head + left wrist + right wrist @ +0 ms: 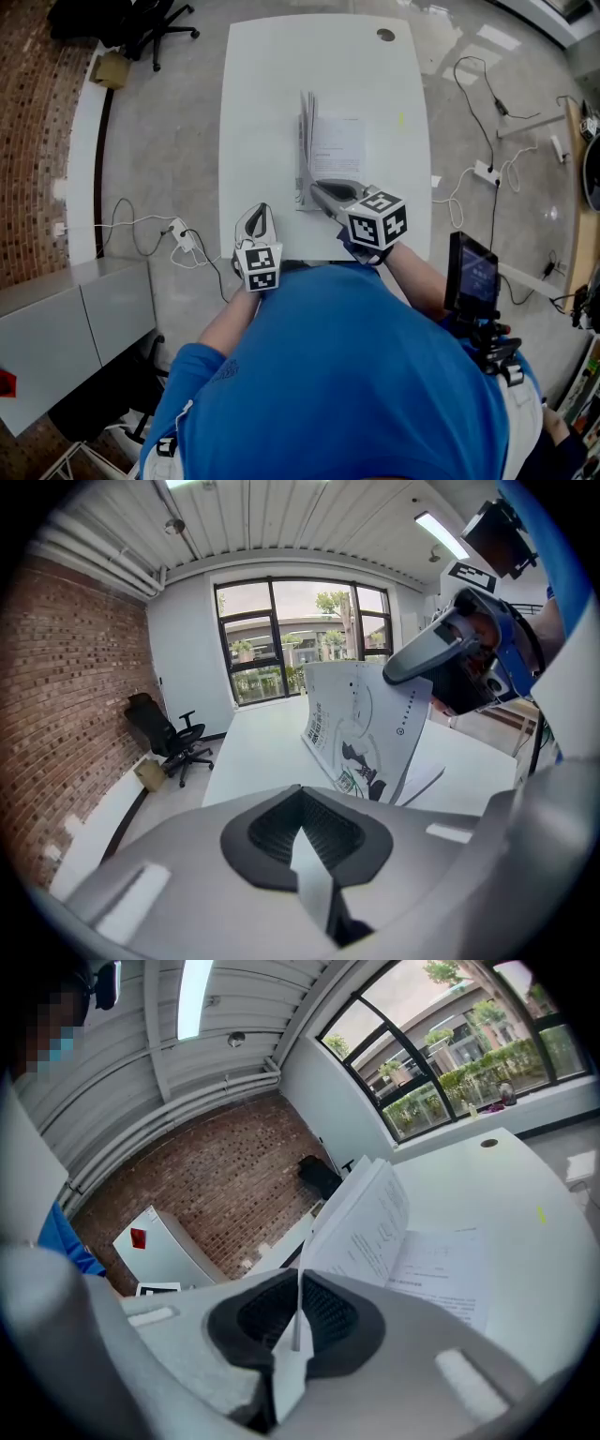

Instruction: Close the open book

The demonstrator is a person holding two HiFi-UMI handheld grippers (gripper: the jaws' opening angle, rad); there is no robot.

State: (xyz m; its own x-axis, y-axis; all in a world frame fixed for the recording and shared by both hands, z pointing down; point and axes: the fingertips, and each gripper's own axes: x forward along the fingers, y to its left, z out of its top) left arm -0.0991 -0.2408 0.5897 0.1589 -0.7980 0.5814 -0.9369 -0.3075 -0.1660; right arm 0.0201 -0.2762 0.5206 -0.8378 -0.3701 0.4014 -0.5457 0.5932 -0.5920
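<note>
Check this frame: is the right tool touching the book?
Touching. The right gripper view shows the right tool clamped shut on the edge of the raised half of the book; the left gripper view shows the same grip.

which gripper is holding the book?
The right gripper, pinching the raised cover of the white paperback book; the left gripper is shut on nothing, clear of it.

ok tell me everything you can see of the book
The book is a thin white paperback, half open on the white table. Its right-hand pages lie flat and show printed text. The left part stands nearly upright, and its cover carries a dark drawing and some print. The right hand-held gripper pinches that raised part at its near edge. Nothing else touches the book.
</note>
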